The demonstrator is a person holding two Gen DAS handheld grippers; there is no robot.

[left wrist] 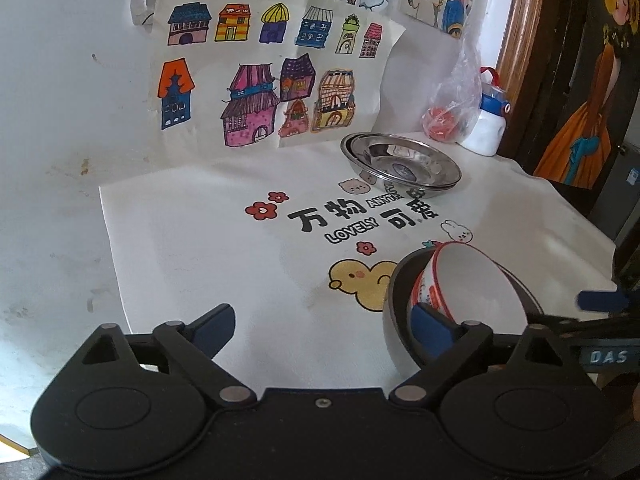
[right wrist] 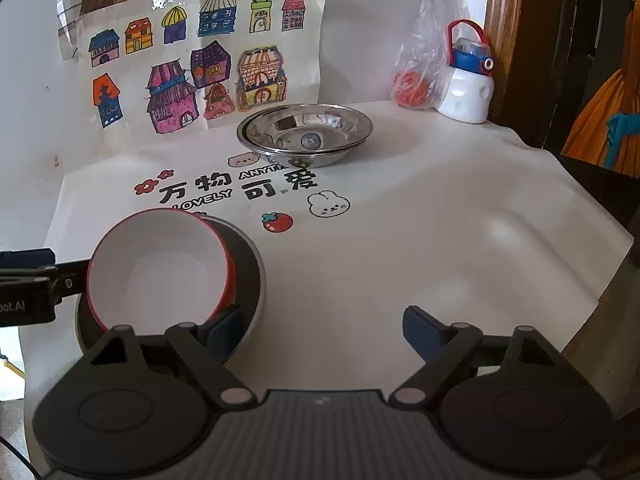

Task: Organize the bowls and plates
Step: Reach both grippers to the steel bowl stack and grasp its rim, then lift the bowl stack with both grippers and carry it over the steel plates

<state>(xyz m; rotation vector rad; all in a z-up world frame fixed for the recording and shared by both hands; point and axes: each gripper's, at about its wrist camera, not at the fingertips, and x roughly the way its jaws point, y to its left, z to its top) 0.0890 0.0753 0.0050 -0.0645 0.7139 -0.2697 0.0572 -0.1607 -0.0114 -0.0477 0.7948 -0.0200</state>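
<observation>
A white bowl with a red rim (left wrist: 464, 280) (right wrist: 160, 268) leans tilted inside a larger grey bowl (left wrist: 396, 320) (right wrist: 252, 268) near the front of the table. Two stacked steel plates (left wrist: 400, 162) (right wrist: 306, 132) sit at the back. My left gripper (left wrist: 324, 326) is open, its right finger (left wrist: 430, 324) at the bowls' left edge. My right gripper (right wrist: 322, 326) is open, its left finger (right wrist: 224, 330) at the grey bowl's right side. Each gripper shows at the edge of the other's view.
A white cloth (right wrist: 400, 240) with cartoon prints covers the table. A white bottle with blue cap (right wrist: 466, 84) and a plastic bag with something red (right wrist: 412, 80) stand at the back right. House drawings (left wrist: 260, 80) hang on the wall. The table edge falls off on the right.
</observation>
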